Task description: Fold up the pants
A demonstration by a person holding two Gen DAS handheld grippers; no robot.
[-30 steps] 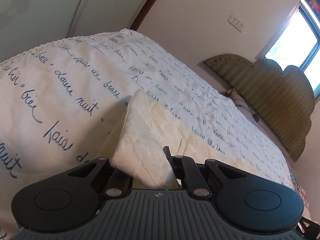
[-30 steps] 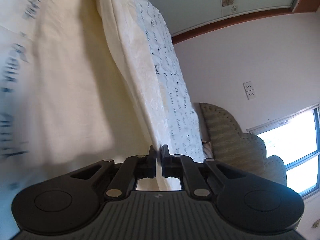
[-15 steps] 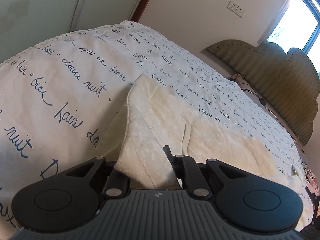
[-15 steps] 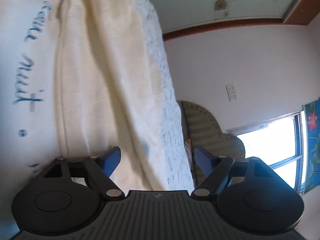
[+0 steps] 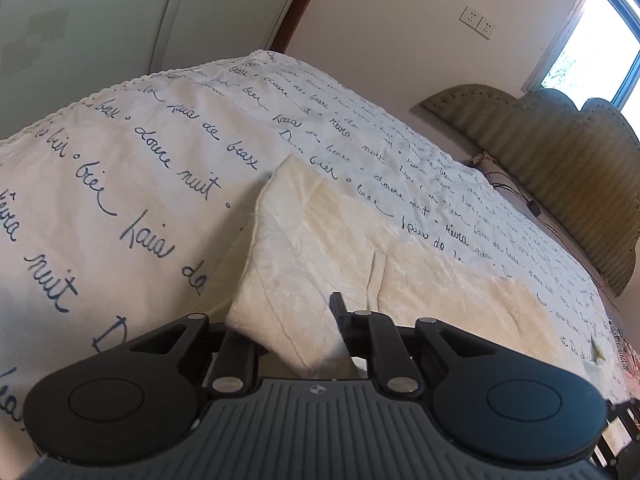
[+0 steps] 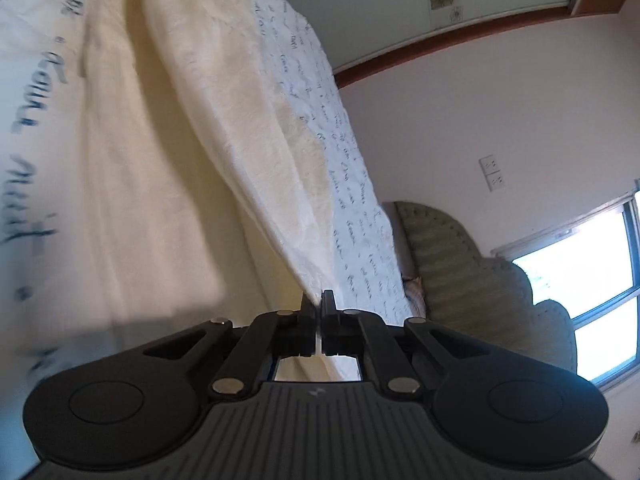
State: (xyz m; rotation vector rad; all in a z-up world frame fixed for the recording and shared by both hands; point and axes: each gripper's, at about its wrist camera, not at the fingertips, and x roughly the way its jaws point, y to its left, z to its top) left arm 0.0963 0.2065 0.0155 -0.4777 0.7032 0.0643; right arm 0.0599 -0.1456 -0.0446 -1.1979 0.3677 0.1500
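Note:
Cream-coloured pants [image 5: 340, 240] lie on a white bedspread with dark handwriting [image 5: 140, 168]. My left gripper [image 5: 300, 332] is shut on a folded corner of the pants; cloth hides its left finger and only the right fingertip [image 5: 338, 308] shows. In the right wrist view the pants [image 6: 248, 148] hang in a taut lifted fold that runs down to my right gripper [image 6: 318, 304], which is shut on the fabric edge. A lower layer of the pants [image 6: 132, 200] lies flat below that fold.
A padded olive headboard [image 5: 560, 168] stands at the far end of the bed. A window [image 5: 592, 40] and a wall socket [image 5: 478, 24] are on the wall behind. A wardrobe door [image 5: 120, 20] is beyond the bed's far edge.
My right gripper stood open half a second ago and has now closed on the pants edge and lifted it. My left gripper keeps its hold and has barely moved.

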